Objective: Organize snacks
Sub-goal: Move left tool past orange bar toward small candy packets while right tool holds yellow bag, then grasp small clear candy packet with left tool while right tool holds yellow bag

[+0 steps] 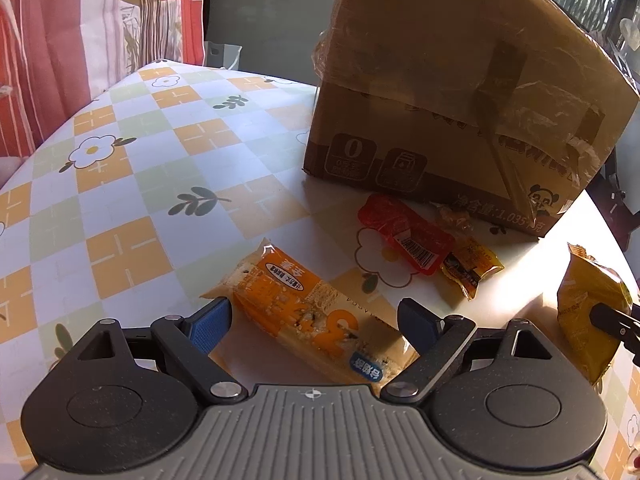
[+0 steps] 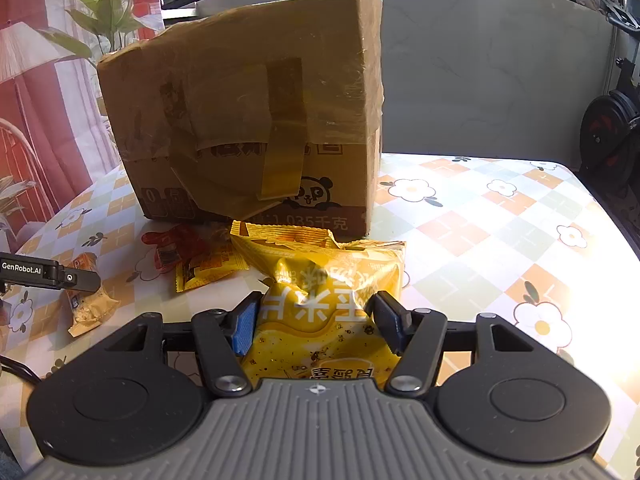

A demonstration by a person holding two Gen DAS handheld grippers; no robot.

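Straddling orange bar (image 1: 304, 316), left hand-held gripper (image 1: 316, 320) agape, right hand-held gripper (image 2: 316, 316) pinching yellow packet (image 2: 320, 280)

Orange snack bar (image 1: 304, 312): long clear-ended wrapper showing crumbly biscuit, flat on the bench, lying diagonally from 10 o'clock to 4 o'clock at lower centre of the left wrist view. Red packet (image 1: 404, 238) at 1 o'clock from it, flat, barcode up, just in front of the cardboard box (image 1: 460, 92). Small dark-yellow packet (image 1: 472, 268) touching the red one's 4 o'clock end. Clear-wrapped candy (image 1: 452, 216) against the box's base. Box upright, taped over, panda print low on its face. Large yellow bag (image 2: 324, 300), crinkled, white lettering, pinched at the middle, its top toward the box at 12 o'clock.
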